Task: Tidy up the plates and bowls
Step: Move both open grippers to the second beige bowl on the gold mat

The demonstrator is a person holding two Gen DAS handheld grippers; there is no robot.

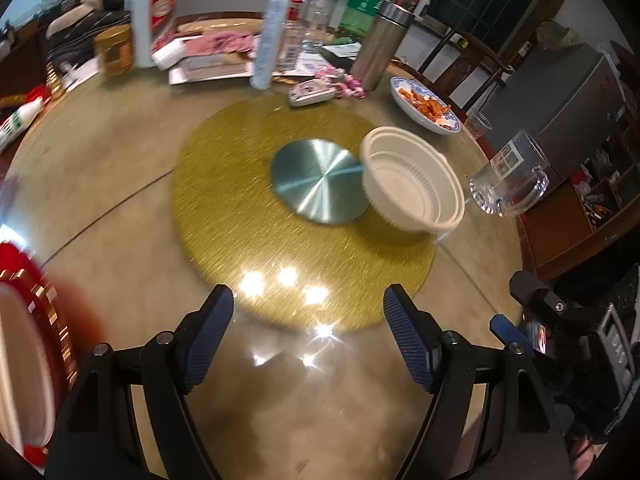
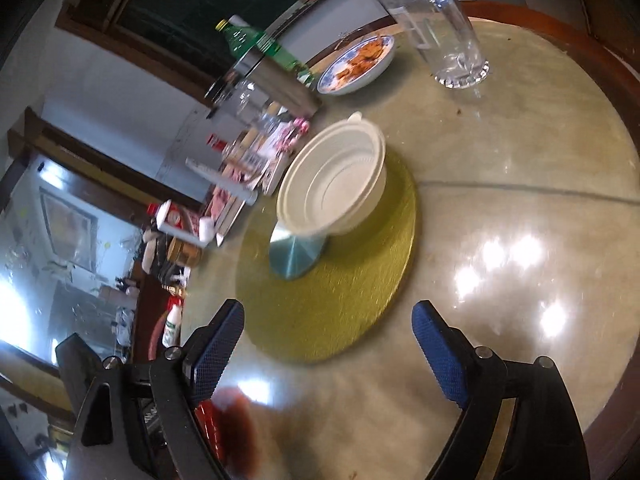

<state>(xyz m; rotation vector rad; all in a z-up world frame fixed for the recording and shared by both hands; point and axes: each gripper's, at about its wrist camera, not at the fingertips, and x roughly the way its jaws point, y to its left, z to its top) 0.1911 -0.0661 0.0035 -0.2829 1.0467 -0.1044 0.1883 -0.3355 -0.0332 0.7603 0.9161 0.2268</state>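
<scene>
Nearby, a glass [image 1: 510, 178], a snack plate [image 1: 426, 104] and bottles crowd the tabletop [image 1: 100, 184]. Both tools, left [image 1: 308, 340] and right [image 2: 328, 344], gape empty. A white ribbed bowl [image 1: 412, 182] sits upright on the gold disc [image 1: 248, 216], overlapping its silver hub [image 1: 316, 180].

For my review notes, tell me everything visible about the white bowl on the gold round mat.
The white bowl is a cream-white, plastic-looking container with a wide stepped rim, ribbed inner walls and a small tab on its edge. It is empty and upright. It sits on the gold mat, toward the side nearest the glass mug, beside the silver disc at the mat's center and apparently overlapping its edge. Neither hand-held gripper touches it; both are open and well short of it.
</scene>
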